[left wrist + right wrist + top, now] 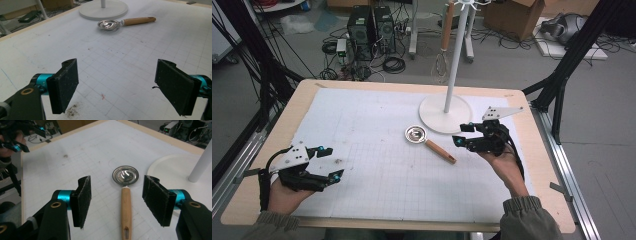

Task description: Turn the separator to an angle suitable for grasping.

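In the high view, a spoon (430,141) is lying flat on the white mat (372,150) of the desk (532,150). Its shiny round bowl is sitting just beside the round white base of a stand (445,113). Its wooden handle is pointing to the near right, toward the right claw (464,134). That claw is hovering just to the right of the handle's end, with its jaws spread apart and holding nothing. The left claw (329,162) is waiting well apart from the spoon, at the near left of the desk, and it is spread wide too.

In the left gripper view, the left claw (117,87) is standing wide open over bare mat. The spoon (125,23) is lying far off, with its handle pointing right.

In the right gripper view, the right claw (117,200) is gaping open, and the spoon (125,190) is lying between its two jaws, not touching them. The handle is running straight toward the camera and the bowl is pointing away.
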{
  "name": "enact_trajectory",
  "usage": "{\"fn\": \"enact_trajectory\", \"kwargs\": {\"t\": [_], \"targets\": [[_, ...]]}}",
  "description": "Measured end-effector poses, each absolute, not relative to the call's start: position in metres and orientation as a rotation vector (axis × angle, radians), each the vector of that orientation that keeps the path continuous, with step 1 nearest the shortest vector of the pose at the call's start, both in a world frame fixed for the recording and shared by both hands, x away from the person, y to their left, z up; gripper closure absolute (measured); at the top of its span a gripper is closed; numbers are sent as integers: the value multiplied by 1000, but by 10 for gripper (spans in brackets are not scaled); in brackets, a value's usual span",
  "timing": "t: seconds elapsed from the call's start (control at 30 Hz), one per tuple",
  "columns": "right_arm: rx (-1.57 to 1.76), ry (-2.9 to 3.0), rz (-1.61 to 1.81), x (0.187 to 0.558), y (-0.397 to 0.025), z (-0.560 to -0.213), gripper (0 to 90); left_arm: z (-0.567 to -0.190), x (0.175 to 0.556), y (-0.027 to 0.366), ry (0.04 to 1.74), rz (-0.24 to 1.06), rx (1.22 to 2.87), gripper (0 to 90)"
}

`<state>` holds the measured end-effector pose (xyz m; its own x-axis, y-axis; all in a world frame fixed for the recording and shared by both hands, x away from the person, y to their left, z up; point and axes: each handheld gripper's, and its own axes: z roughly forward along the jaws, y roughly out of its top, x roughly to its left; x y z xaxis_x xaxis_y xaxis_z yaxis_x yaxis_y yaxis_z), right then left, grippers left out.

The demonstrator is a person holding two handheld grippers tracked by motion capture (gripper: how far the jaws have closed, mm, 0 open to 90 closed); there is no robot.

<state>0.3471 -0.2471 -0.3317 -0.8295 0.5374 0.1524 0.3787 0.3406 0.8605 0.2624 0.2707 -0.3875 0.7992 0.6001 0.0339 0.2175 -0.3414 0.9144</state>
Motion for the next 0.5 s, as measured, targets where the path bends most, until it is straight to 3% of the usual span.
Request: {"fn": "enact_trajectory", "kwargs": {"t": [0.5], "targets": [[875,2528,1383,362,-236,-371,358,-387,262,272,617,446,1908,194]]}}
